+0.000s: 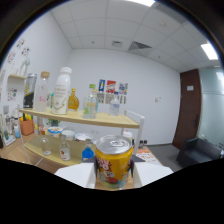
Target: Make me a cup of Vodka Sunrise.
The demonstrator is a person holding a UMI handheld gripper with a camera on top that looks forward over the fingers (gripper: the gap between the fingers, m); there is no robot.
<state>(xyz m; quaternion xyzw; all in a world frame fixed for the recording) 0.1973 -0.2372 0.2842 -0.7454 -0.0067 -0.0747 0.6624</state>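
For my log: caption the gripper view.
Fingers hold a yellow can aloft before a bottle-lined shelf.

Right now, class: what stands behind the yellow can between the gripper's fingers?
Behind the yellow can: a blue-capped bottle, then a wooden shelf of bottles. The can hides whatever sits directly behind it.

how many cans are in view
1: a yellow can between the gripper's fingers, in front of the shelf of bottles. Others may be hidden behind it.

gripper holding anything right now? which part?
Yes: the gripper is shut on a yellow drink can, upright, one white finger on each side of its body, roughly mid-height. The can's lower part is hidden.
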